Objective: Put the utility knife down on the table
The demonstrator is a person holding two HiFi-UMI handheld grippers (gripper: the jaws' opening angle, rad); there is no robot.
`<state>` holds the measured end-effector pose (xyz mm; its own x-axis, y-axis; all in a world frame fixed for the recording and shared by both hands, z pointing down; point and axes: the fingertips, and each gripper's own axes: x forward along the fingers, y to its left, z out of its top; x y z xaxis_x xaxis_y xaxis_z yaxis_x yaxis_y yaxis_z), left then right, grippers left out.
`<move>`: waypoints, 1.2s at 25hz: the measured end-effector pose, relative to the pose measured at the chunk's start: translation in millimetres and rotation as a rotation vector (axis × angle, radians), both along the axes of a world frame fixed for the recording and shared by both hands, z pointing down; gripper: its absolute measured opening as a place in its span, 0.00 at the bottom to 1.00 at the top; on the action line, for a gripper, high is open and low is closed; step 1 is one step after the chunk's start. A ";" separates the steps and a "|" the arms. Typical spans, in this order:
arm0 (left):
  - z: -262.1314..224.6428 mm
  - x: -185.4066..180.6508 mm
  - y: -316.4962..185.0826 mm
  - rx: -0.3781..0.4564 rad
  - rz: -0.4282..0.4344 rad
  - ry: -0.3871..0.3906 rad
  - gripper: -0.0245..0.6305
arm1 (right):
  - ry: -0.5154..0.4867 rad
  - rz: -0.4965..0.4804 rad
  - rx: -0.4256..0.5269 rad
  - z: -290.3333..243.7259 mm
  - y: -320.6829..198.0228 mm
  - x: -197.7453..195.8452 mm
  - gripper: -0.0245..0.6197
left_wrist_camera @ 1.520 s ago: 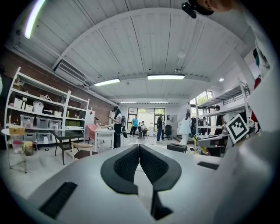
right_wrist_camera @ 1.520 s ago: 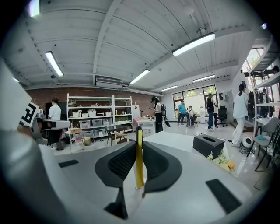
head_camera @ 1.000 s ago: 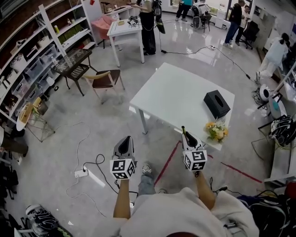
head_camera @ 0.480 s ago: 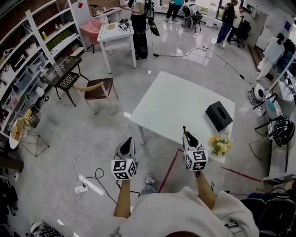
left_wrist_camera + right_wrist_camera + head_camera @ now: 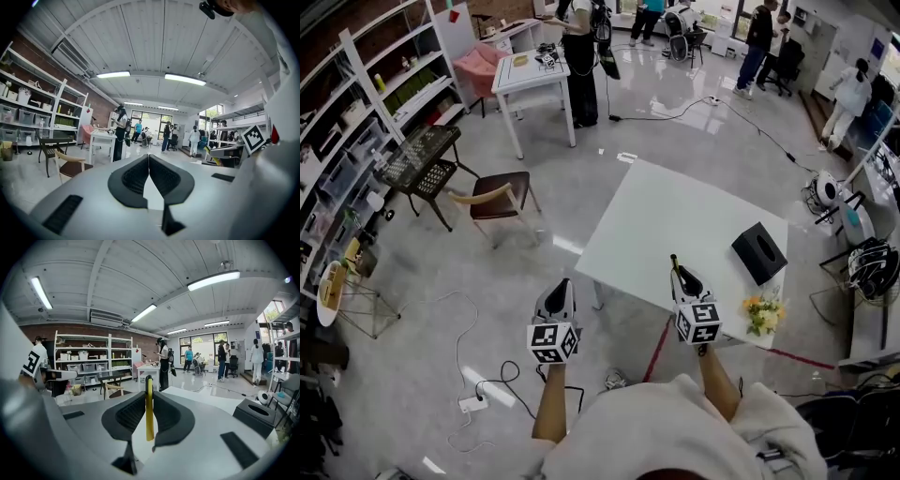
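A slim yellow-and-black utility knife [image 5: 149, 411] stands on edge between the jaws of my right gripper [image 5: 149, 398], which is shut on it. In the head view its dark tip [image 5: 673, 263] pokes out ahead of the right gripper [image 5: 680, 276], which hangs over the near edge of the white table [image 5: 675, 211]. My left gripper [image 5: 556, 285] is held over the floor, left of the table's near corner. It is shut with nothing in it, its pads meeting at the tips [image 5: 149, 158].
A black tissue box [image 5: 759, 253] and a small bunch of flowers [image 5: 764, 314] sit at the table's right end. A wooden chair [image 5: 497, 197] and a dark side table [image 5: 422, 159] stand to the left by the shelves. A power strip [image 5: 473, 403] and cables lie on the floor. People stand far back.
The person has walked toward the white table, which now lies closer and partly under the right gripper. Both grippers keep their pose, the knife still gripped.
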<state>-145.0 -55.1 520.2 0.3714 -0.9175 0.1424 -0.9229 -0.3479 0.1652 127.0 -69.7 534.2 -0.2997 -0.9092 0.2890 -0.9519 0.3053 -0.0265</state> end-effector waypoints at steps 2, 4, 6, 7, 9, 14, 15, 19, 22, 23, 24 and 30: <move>1.9 -4.9 -10.5 -0.005 0.005 0.008 0.07 | 0.002 0.005 -0.009 2.7 -7.5 -4.2 0.15; 3.6 -6.9 -20.3 -0.010 0.009 0.006 0.07 | 0.005 0.009 -0.016 4.8 -14.7 -6.5 0.15; 7.5 -5.9 -27.9 -0.017 0.014 0.002 0.07 | 0.006 0.013 -0.024 9.3 -19.8 -6.7 0.15; 9.9 -4.9 -31.3 -0.020 0.017 0.000 0.07 | 0.006 0.014 -0.028 12.3 -22.4 -6.7 0.15; 14.2 -3.5 -37.8 -0.026 0.024 -0.002 0.07 | 0.006 0.015 -0.036 17.5 -28.6 -7.8 0.15; 23.0 -4.4 -52.1 -0.050 0.025 -0.004 0.07 | -0.001 0.009 -0.054 24.9 -46.0 -12.9 0.15; 24.7 -5.0 -55.9 -0.053 0.023 -0.006 0.07 | -0.004 0.006 -0.057 26.8 -51.2 -13.6 0.15; 29.3 -13.3 -75.7 -0.063 -0.002 -0.013 0.07 | -0.012 -0.010 -0.064 34.0 -79.0 -19.7 0.15; 28.9 -20.6 -93.5 -0.072 -0.029 -0.019 0.07 | -0.017 -0.032 -0.073 36.8 -103.1 -24.7 0.15; 27.9 -22.0 -100.1 -0.072 -0.037 -0.022 0.07 | -0.019 -0.038 -0.074 37.1 -111.5 -25.7 0.15; 26.5 -23.3 -107.1 -0.072 -0.045 -0.025 0.07 | -0.021 -0.045 -0.075 37.1 -120.0 -26.8 0.15; 21.0 -25.0 -148.2 -0.077 -0.088 -0.045 0.07 | -0.038 -0.090 -0.085 37.9 -169.0 -33.4 0.15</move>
